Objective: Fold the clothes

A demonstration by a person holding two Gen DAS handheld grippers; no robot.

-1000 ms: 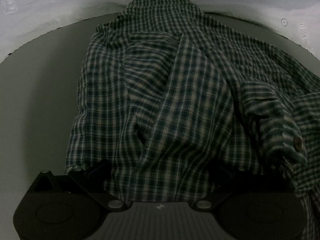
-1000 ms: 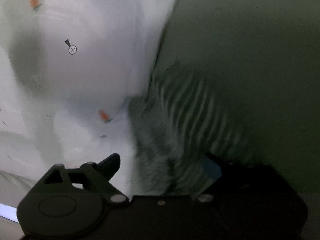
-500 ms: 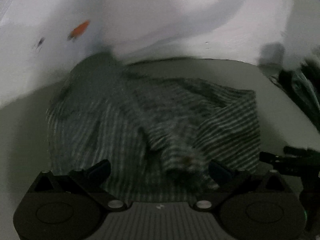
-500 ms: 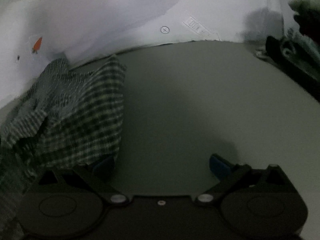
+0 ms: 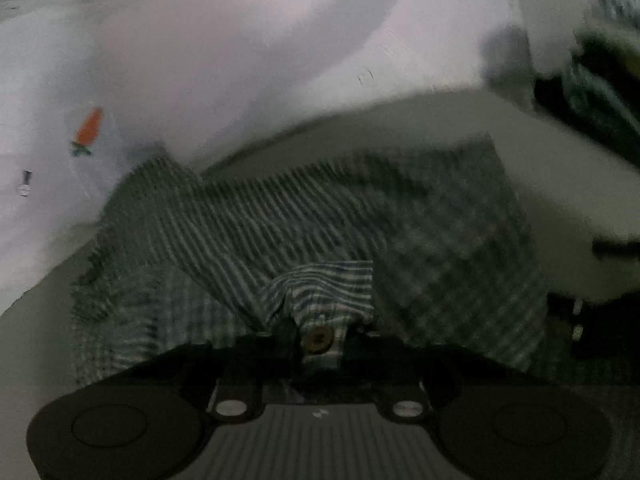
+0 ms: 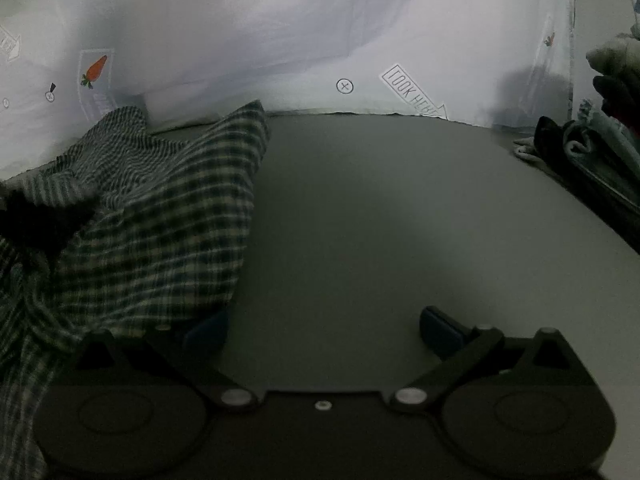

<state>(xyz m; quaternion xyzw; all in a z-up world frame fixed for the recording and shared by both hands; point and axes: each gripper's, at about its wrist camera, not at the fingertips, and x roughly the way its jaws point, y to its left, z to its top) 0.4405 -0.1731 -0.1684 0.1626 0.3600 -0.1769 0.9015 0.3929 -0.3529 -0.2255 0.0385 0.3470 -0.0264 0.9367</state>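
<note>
place: home-like folding spot; grey table (image 6: 360, 220); printed white sheet backdrop (image 6: 280, 40); clothes pile (image 6: 592, 152) at edge

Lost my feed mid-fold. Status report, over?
Left gripper shut on shirt cuff. Right gripper open, empty, beside plaid shirt on table. Clothes pile far right, clear of fold.

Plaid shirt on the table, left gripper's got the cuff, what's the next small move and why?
Probably carry the buttoned cuff inward across the plaid shirt. The left gripper is clamped on it, while the right gripper is open over the bare table.
</note>
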